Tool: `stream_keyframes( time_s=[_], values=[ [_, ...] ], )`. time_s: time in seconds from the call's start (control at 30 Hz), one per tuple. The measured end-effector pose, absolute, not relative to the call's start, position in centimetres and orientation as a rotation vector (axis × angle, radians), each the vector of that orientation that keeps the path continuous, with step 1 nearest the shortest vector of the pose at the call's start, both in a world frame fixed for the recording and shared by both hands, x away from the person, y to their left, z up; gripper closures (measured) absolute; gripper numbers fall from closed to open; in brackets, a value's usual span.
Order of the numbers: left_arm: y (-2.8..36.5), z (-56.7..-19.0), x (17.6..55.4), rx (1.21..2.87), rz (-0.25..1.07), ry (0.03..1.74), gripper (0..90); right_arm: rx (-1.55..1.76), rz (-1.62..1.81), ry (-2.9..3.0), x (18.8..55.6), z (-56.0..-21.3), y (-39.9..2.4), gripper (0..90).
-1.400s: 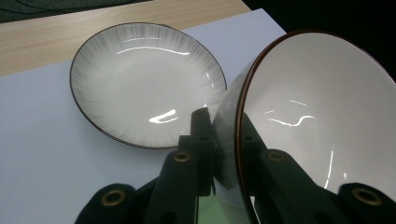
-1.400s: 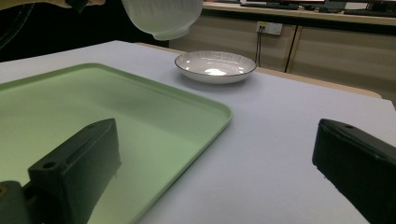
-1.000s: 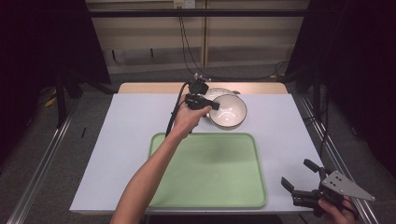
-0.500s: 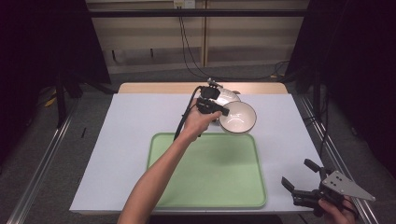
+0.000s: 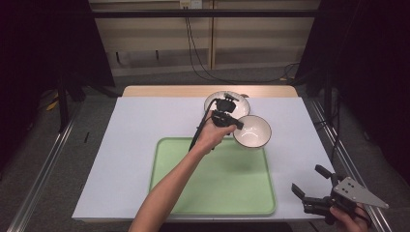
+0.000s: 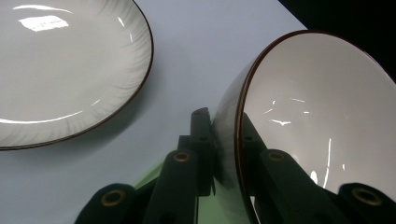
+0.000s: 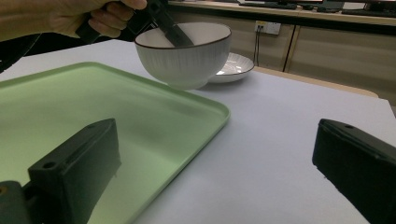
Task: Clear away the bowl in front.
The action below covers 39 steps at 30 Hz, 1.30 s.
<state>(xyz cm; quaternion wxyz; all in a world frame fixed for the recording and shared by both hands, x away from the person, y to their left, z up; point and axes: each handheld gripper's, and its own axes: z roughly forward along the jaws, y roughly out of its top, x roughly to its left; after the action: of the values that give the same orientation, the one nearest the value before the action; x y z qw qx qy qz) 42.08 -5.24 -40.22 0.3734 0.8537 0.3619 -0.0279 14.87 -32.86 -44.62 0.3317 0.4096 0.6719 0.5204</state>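
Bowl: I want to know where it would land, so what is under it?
The bowl hangs in the left tool, over the tray's far edge and white table. Its base hides nothing.

The bowl was white inside and out, with fine vertical ribbing on its outer wall and a thin dark brown line round the rim; the plate beside it was the same glossy white with a matching brown edge and faint radial fluting. The tray was a plain pale green, and the table was covered in a flat pale lavender-grey with a strip of light wood along its far edge. Both the left tool and the right tool were matt black, the right one topped by a grey plate.
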Motion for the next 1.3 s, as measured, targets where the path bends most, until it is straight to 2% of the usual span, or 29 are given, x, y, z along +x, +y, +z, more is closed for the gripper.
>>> stream_keyframes(
  time_s=[0.53,1.3],
  values=[
    [-6.2,-43.4,42.0,2.220,-0.121,0.950,82.0,1.069,1.365,1.760,14.9,-44.7,-32.7,0.4],
    [-6.7,-45.2,42.3,2.239,-0.136,0.974,81.7,1.062,1.372,1.770,14.9,-44.7,-32.7,0.4]
  ],
)
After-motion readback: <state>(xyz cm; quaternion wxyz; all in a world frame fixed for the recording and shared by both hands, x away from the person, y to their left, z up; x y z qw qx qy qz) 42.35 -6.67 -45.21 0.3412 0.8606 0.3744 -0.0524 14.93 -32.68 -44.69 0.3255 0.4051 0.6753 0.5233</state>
